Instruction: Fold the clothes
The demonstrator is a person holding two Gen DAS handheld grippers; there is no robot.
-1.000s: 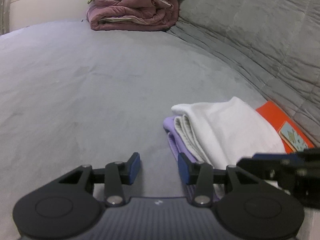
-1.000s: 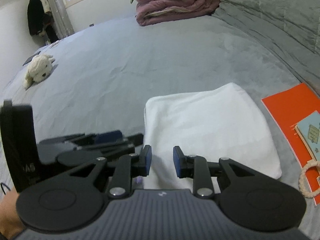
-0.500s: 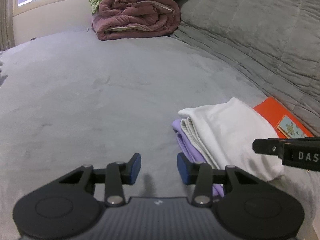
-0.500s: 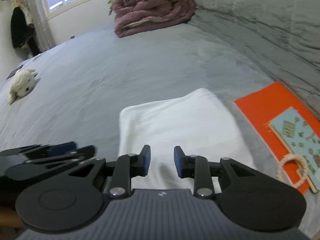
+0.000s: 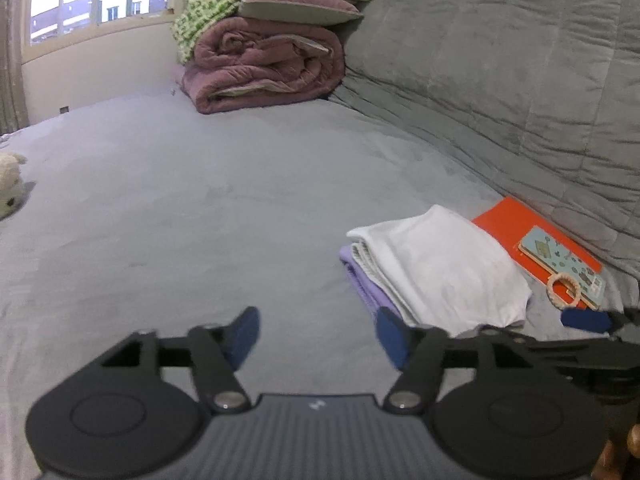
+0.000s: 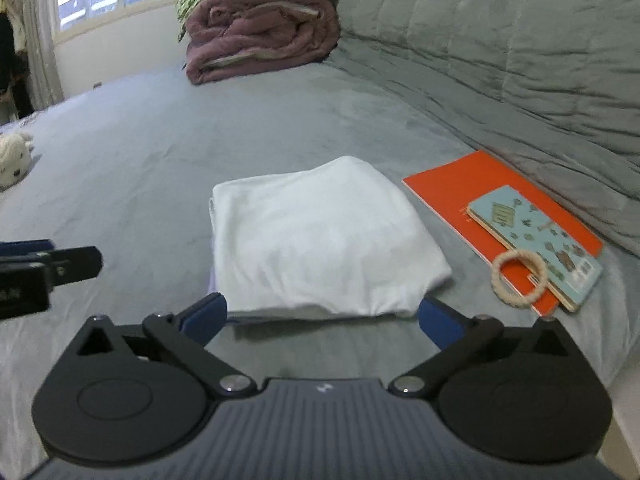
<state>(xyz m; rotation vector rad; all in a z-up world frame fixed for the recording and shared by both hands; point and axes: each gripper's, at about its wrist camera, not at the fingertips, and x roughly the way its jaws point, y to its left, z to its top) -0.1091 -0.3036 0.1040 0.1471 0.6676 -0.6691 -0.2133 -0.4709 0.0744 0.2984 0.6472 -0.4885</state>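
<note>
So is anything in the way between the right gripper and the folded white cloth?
Nothing visible is. The right gripper is open just in front of the white cloth, with only bare grey bedcover between them. The orange book lies off to the right.

Grey bed [image 6: 132, 128] under folded clothes stack [image 6: 320, 240], orange book [image 6: 452, 188], maroon quilt [image 6: 260, 36], plush toy [image 6: 14, 158].

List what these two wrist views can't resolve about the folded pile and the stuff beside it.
- Purple garment: left wrist shows only its edge; white folded garment covers the rest.
- Orange book: its printed text is too small; the teal book overlaps it.
- Plush toy: cut by the left edge.
- Garment types: hidden by folds.
</note>
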